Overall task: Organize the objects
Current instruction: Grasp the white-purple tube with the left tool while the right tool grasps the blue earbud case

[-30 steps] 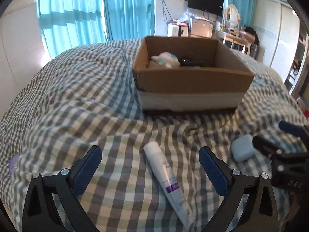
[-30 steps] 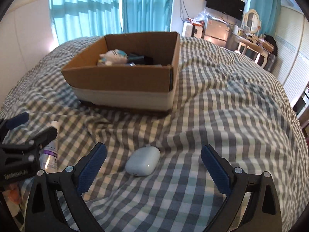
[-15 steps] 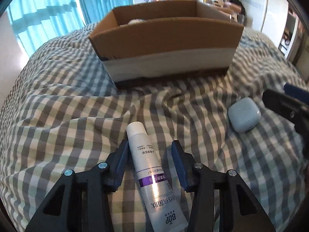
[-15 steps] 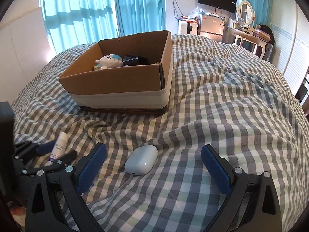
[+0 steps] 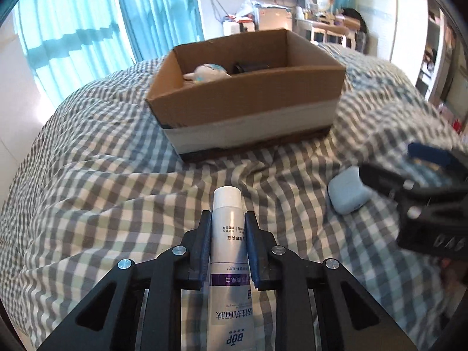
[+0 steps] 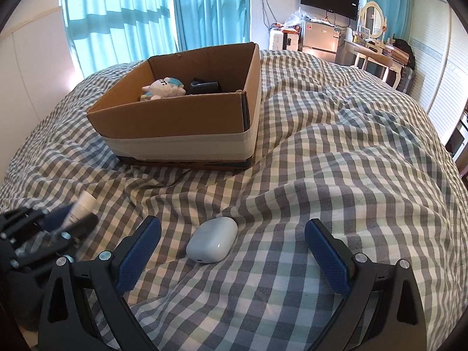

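Left tongs clamp white tube at frame bottom, right tongs wide around earbud case on bed.

Daylight pours in through the blue curtains at the back left, so I get a bright, slightly washed-out wall beside them. The checked bedspread is evenly lit with soft shadows in its folds. Both fisheye views bend hard at the dark rounded corners. The other gripper smears with motion blur at the left view's right edge.
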The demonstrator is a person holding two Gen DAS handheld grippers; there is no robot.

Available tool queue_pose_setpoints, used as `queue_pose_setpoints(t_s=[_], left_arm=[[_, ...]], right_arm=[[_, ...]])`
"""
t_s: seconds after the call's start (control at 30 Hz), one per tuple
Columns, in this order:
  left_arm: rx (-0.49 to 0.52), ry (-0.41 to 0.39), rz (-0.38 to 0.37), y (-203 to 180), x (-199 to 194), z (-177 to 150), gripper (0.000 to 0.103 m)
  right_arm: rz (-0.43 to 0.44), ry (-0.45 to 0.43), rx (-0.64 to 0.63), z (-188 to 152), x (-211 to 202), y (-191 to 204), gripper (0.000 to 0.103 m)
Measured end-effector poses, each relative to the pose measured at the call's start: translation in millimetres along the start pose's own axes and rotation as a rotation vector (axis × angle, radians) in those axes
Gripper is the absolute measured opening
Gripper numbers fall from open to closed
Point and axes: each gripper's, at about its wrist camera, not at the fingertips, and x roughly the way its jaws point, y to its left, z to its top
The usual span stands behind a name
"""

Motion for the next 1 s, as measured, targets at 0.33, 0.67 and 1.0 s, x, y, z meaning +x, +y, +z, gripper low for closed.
queue_pose_setpoints(t_s=[0.33, 0.67, 1.0], left_arm=[[-0.088, -0.06, 0.031, 33.4, -22.0, 16.3, 0.022], [-0.107, -0.066, 0.041, 48.3, -23.9, 11.3, 0.022], [-0.12, -0.073, 0.013, 52.8, -28.9, 5.4, 0.022]], right_arm=[[-0.072, 0.067, -0.131, -3.5, 18.8, 26.4, 0.099], [-0.153, 0.239, -0.298, -10.9, 67.1, 55.4, 0.054], [-0.214, 0.164, -0.321, -17.4, 44.1, 56.9, 0.053]])
